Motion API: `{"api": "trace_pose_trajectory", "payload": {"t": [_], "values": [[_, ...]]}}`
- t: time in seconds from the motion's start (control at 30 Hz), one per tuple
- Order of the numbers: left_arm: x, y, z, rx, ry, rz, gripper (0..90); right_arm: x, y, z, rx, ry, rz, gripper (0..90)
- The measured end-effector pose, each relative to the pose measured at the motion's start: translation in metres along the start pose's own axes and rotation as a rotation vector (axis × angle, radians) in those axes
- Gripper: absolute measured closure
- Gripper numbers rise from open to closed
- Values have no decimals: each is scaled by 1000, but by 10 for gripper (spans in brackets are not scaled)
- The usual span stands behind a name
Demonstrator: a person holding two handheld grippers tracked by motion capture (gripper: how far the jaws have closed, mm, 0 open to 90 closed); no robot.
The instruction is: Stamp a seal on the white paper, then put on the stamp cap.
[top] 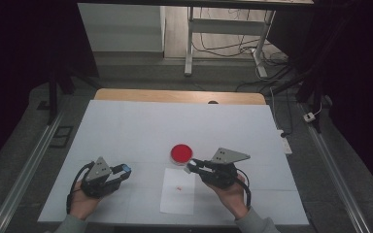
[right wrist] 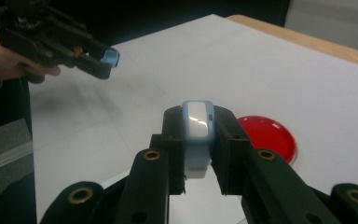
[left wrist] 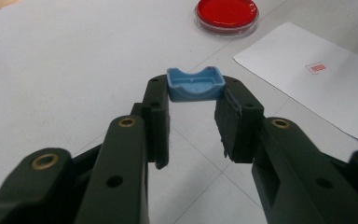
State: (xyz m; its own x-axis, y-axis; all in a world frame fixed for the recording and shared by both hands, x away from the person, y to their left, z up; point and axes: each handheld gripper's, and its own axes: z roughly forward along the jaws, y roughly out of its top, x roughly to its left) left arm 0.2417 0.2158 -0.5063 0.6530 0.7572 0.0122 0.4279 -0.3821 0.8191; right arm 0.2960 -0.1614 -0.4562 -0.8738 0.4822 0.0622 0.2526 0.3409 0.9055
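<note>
Left gripper (top: 125, 171): held in the person's left hand (top: 83, 201) near the desk's front-left corner, jaws narrowed onto a blue cap (left wrist: 196, 84). In the left gripper view the cap sits at the jaw tips, hollow side up, pinched from both sides and clear of the desk surface.
Right gripper (top: 192, 167): held in the person's right hand (top: 232, 194) toward the front edge, right of centre, tips pointing left toward the desk's middle. Its jaws clamp a small white and pale-blue piece (right wrist: 198, 122), which stands on end between the pads in the right gripper view.
Gap between the 2 grippers: they are well apart, each with its own piece; the 2 pieces do not touch.
White sheet (top: 178, 191): lies flat at the front edge, between the 2 hands, with a small red mark (top: 178, 188) near its middle.
Red dish (top: 180, 154): a round, shallow dish with a clear rim, resting on the desk just beyond the sheet's far edge and near the right gripper's tips.
Desk (top: 136, 126): white cover over a wooden top, whose bare wood shows along the far edge.
</note>
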Motion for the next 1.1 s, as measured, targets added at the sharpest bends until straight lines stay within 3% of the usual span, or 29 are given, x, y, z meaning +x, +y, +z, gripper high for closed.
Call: {"api": "trace_pose_trajectory", "payload": {"t": [0.5,1.1], "values": [[-1,1,1,-1,-2,2,656,-4,4,-8,-39,-11,16,757],[-9,9,8,-3,-28,32,655,-4,3,-6,-33,-6,16,757]]}}
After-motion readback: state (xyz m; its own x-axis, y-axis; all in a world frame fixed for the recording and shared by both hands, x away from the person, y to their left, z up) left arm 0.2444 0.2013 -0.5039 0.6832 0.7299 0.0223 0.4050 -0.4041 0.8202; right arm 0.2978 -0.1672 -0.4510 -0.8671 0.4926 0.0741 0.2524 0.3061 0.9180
